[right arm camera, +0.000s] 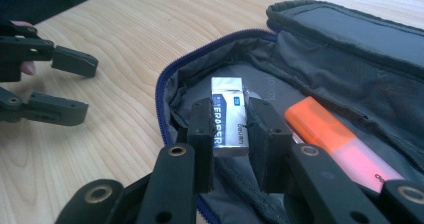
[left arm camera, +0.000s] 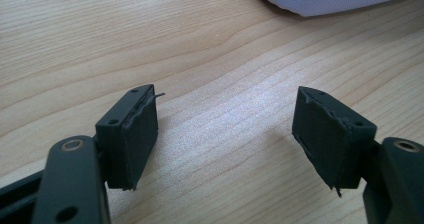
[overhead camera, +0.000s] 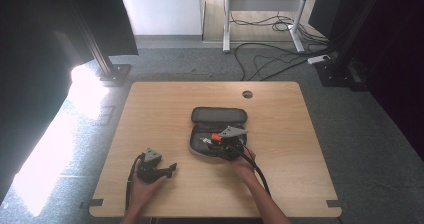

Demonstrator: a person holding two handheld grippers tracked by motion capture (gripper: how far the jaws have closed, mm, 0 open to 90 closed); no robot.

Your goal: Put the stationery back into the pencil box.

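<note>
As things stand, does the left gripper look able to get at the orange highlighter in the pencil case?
Probably not without a detour. The right gripper, shut on the eraser, sits over the open pencil case, beside the orange highlighter. The left gripper, open, rests apart on the table.

Wooden table (overhead camera: 150,114) w/ round hole (overhead camera: 247,94); cables (overhead camera: 270,59) on grey floor; desk frame (overhead camera: 265,4) behind.
</note>
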